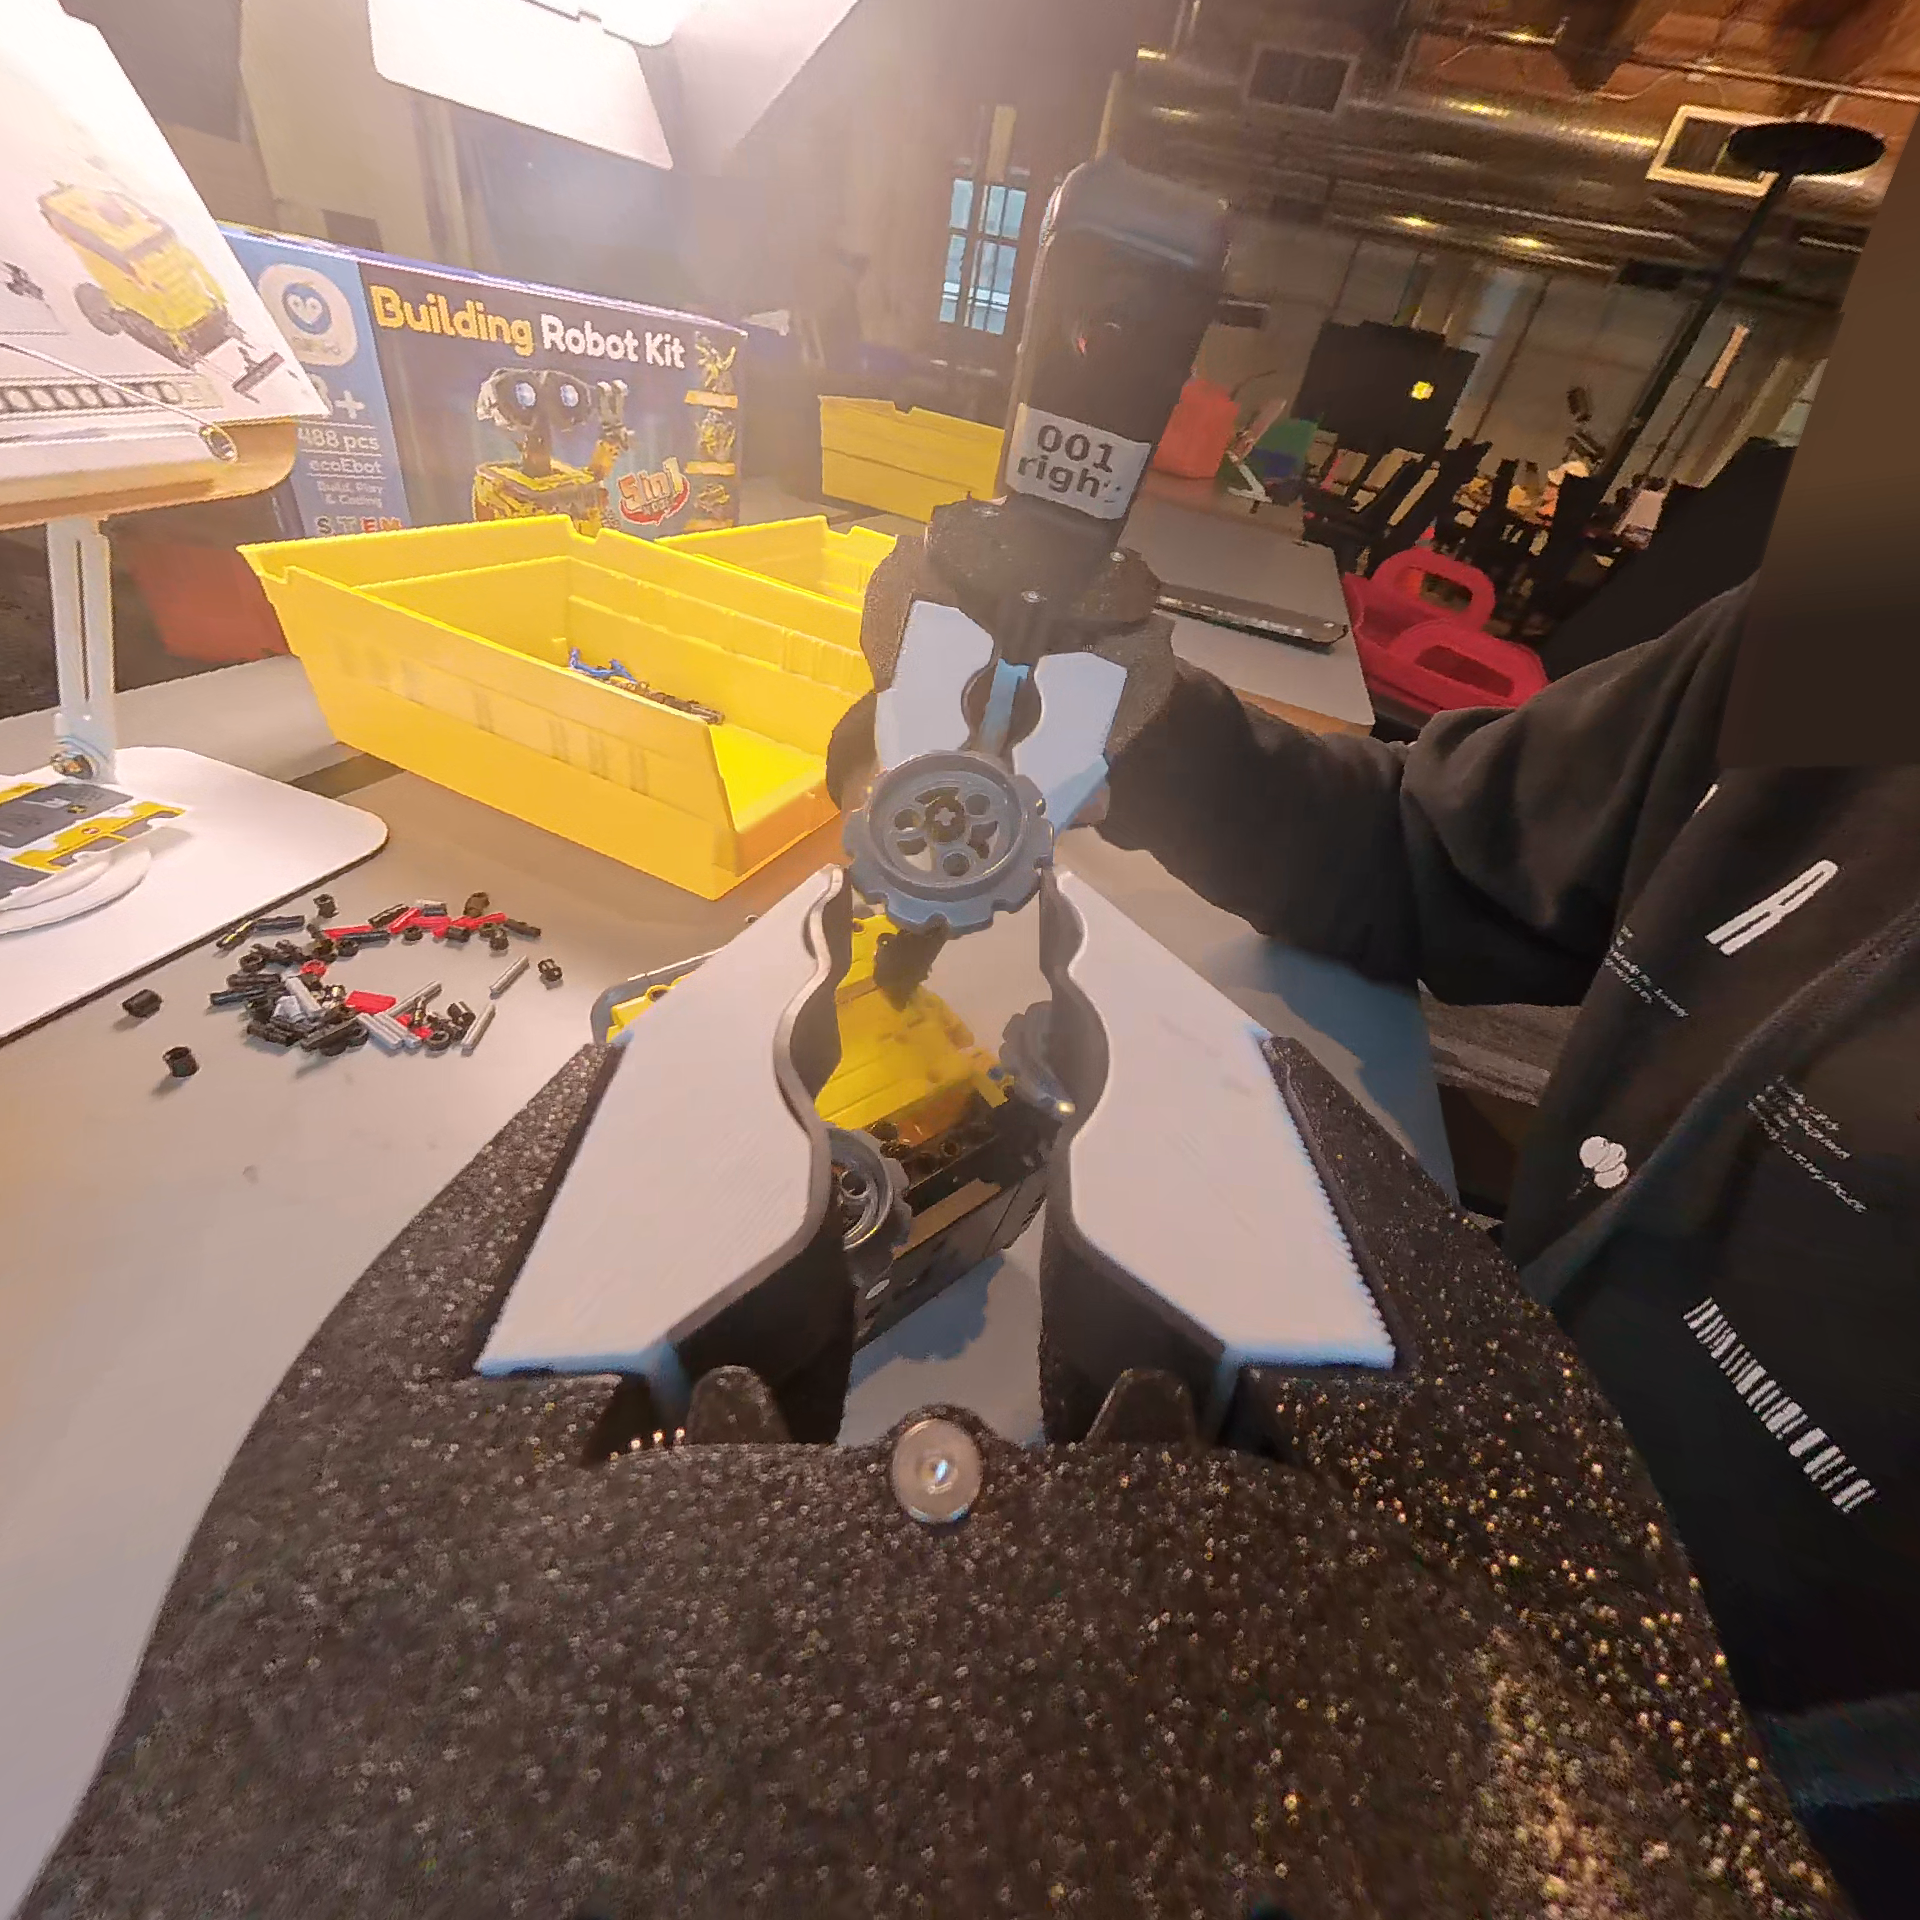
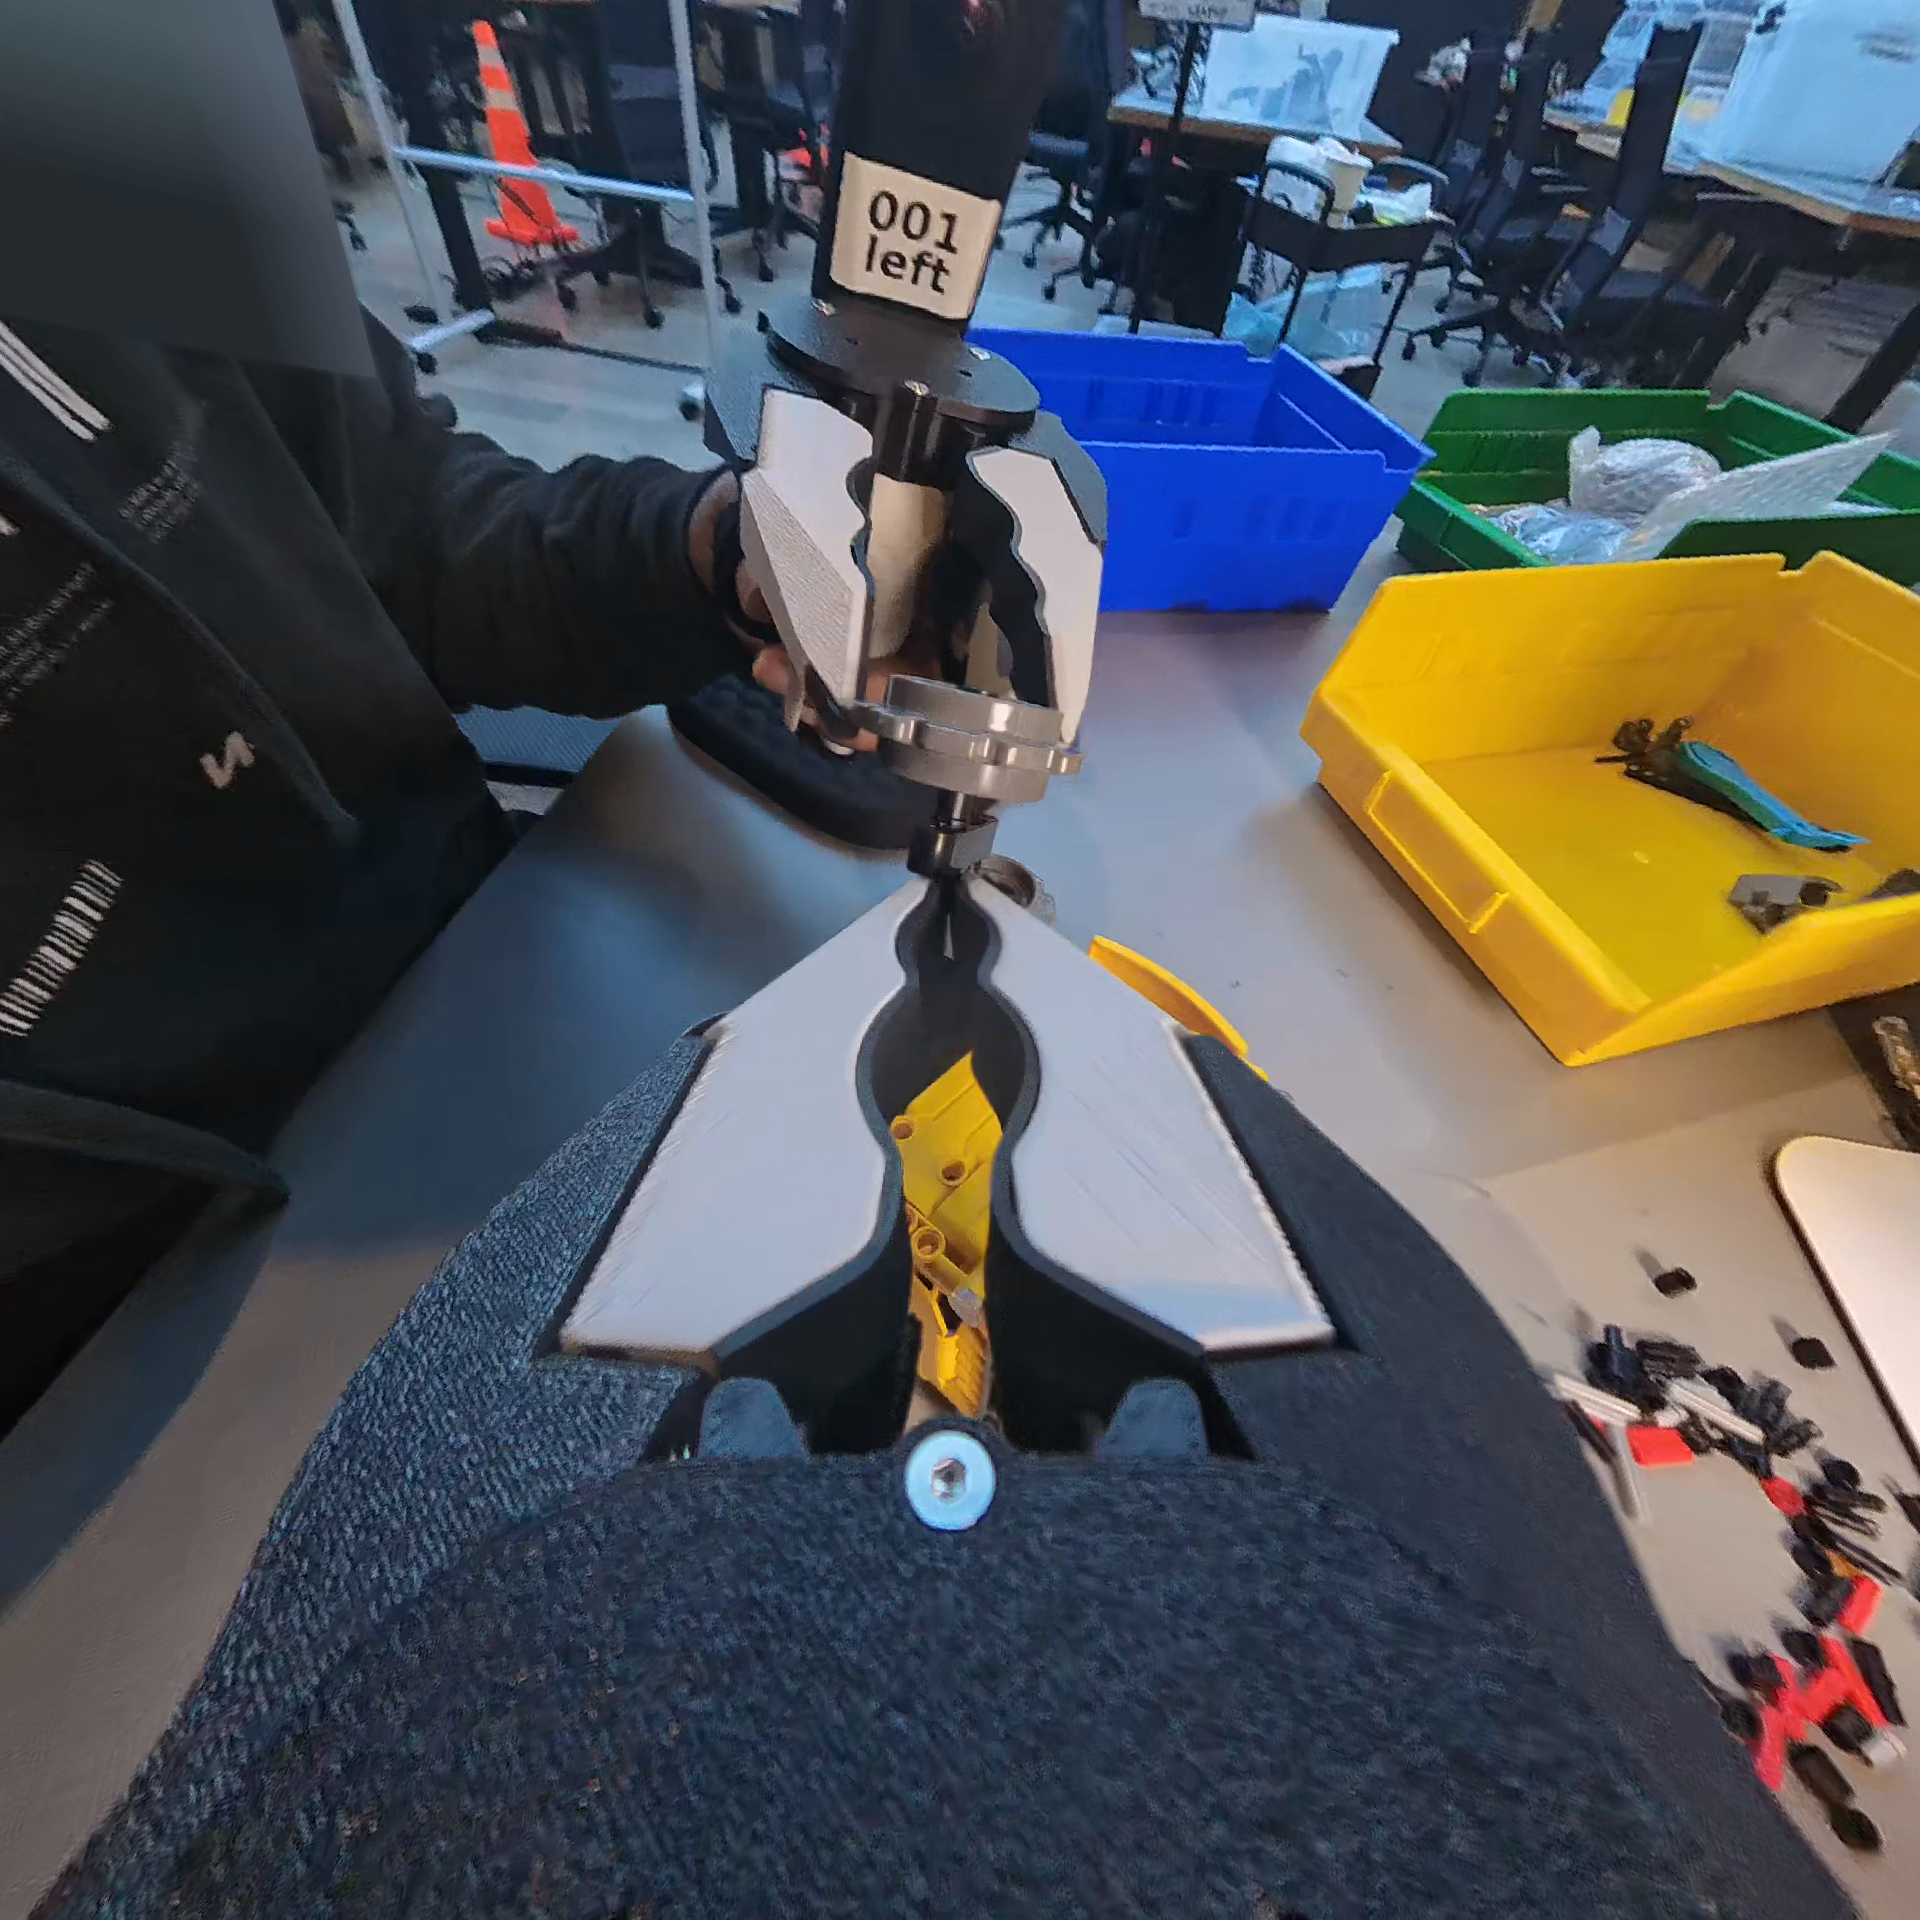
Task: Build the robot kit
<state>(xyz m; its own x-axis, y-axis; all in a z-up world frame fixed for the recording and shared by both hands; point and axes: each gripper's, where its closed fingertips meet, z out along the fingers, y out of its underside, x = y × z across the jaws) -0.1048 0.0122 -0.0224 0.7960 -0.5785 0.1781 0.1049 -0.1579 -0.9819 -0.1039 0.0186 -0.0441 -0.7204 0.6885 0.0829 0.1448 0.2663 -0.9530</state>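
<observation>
My left gripper (image 1: 940, 894) is shut on a grey toothed wheel (image 1: 940, 831), with the pads pressing on its rim. The right wrist view shows the same grasp: the left gripper (image 2: 935, 696) holds the wheel (image 2: 971, 732) flat above the table. A thin black axle with a black bush (image 2: 951, 840) sticks out of the wheel towards my right gripper (image 2: 940, 899), which is shut on the axle's end. In the left wrist view the right gripper (image 1: 987, 748) stands just behind the wheel. A yellow brick model (image 1: 914, 1081) lies on the table under both grippers and shows in the right wrist view (image 2: 945, 1174).
A pile of small black, red and grey parts (image 1: 353, 977) lies on the grey table (image 1: 208, 1195) and shows in the right wrist view (image 2: 1766, 1507). Yellow bins (image 1: 499, 665), a kit box (image 1: 540, 416) and a booklet on a stand (image 1: 104, 260) are behind. Blue (image 2: 1195, 468), green (image 2: 1662, 457) and yellow (image 2: 1610, 810) bins stand at the right. A person's dark sleeve (image 1: 1403, 831) is close by.
</observation>
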